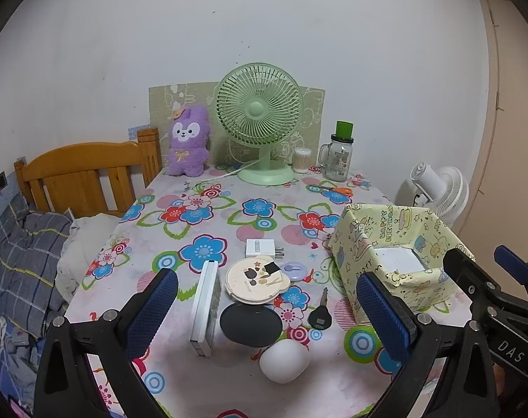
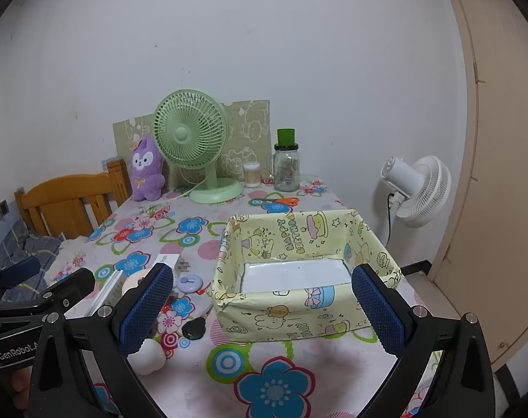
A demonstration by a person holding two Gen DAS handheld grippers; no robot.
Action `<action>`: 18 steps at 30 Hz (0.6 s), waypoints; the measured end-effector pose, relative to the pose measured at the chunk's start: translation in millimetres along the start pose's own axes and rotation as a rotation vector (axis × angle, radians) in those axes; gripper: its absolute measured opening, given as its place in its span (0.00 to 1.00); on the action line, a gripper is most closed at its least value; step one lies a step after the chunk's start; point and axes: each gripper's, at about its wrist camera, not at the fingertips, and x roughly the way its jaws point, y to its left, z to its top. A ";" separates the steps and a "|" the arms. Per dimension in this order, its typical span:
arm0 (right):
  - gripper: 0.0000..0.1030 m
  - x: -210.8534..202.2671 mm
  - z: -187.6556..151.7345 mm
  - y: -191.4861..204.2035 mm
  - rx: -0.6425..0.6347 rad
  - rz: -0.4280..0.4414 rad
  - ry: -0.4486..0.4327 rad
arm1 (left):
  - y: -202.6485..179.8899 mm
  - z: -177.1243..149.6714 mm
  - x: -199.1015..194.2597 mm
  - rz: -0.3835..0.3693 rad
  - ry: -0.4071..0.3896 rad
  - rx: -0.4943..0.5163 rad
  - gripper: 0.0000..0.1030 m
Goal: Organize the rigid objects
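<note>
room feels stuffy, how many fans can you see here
2. A mint green plastic desk fan stands at the table's far edge beside the purple plush toy. A white plastic fan stands off the table, right of the yellow paper-wrapped box.

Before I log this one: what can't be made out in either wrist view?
- Round cream case: hidden behind the right gripper's finger in the right view; lid print too small in the left.
- Black disc: what it is can't be told; absent from the right view.
- Box floor: near wall hides it in the left view.
- Jar label: too small in both.
</note>
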 end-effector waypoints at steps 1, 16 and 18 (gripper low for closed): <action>1.00 0.0 0.7 0.1 0.000 -0.001 -0.001 | -0.1 -0.3 -0.4 0.001 0.000 0.001 1.00; 1.00 -2.4 2.7 -1.6 0.008 0.002 -0.008 | -1.6 0.2 -2.8 0.004 -0.012 0.013 1.00; 1.00 -2.6 2.4 -1.1 0.002 0.002 -0.008 | -1.2 0.3 -2.9 0.003 -0.012 0.012 1.00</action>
